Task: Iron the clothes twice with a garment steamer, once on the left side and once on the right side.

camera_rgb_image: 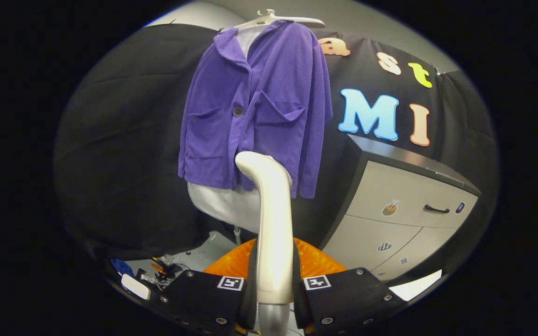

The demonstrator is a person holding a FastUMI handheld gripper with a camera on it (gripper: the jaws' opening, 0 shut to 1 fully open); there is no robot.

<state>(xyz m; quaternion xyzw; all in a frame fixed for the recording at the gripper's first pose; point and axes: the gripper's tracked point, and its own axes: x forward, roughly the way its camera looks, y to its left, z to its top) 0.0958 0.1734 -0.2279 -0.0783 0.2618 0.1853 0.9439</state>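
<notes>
I have the gripper (274, 291) closed on the garment steamer (271, 224): both fingers press against the sides of its cream handle, which stands upright between them and curves forward at the top into the steamer head. Below the fingers I can see a grey lower part of the handle.

The steamer head sits just in front of the lower hem of the purple jacket (255, 107), near the middle of the garment; I cannot tell whether it touches the cloth. The jacket hangs on a white hanger (278, 19) against the black booth wall (129, 140), buttoned with one dark button (238, 111) showing, and it has patch pockets on both front panels. A white garment (224, 203) shows at the collar and hangs out below the jacket's hem.

To the right of the jacket stands a pale cabinet (404, 219) with a dark top, drawers and a dark handle (436, 209). Just beyond the fingers, low down, I see an orange object (315, 261). To the left of it, on the pale floor, lies a small clutter of tools and cables (164, 270), with a white rounded object (135, 286) beside it.
</notes>
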